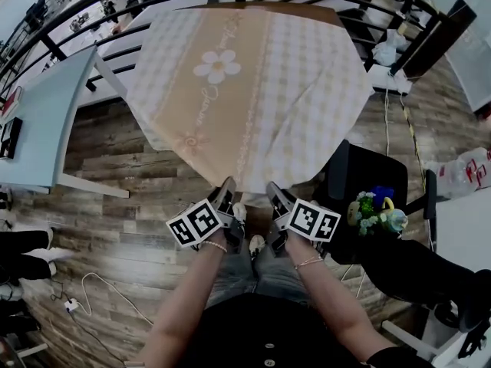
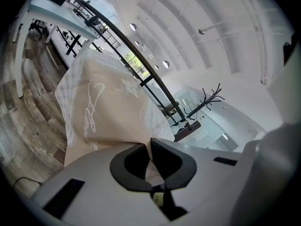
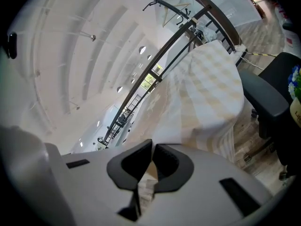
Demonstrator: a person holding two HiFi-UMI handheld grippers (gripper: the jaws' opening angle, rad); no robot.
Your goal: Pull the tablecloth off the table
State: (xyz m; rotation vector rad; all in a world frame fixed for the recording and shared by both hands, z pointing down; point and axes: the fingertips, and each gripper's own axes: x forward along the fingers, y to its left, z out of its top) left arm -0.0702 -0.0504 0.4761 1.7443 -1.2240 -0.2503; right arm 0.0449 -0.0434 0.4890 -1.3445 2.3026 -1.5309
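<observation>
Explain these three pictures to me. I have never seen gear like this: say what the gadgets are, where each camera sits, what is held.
There is no robot: a person holds a two-jaw gripper in each hand. The head view looks down from the person's head onto the left gripper and the right gripper. The other two views ride on those grippers and look along their jaws. A checked tablecloth with a daisy covers the table. Both grippers are shut on the cloth's near edge. A black chair stands at the right.

Chair close right; blue table left; tablecloth ahead; floor front-left bare
</observation>
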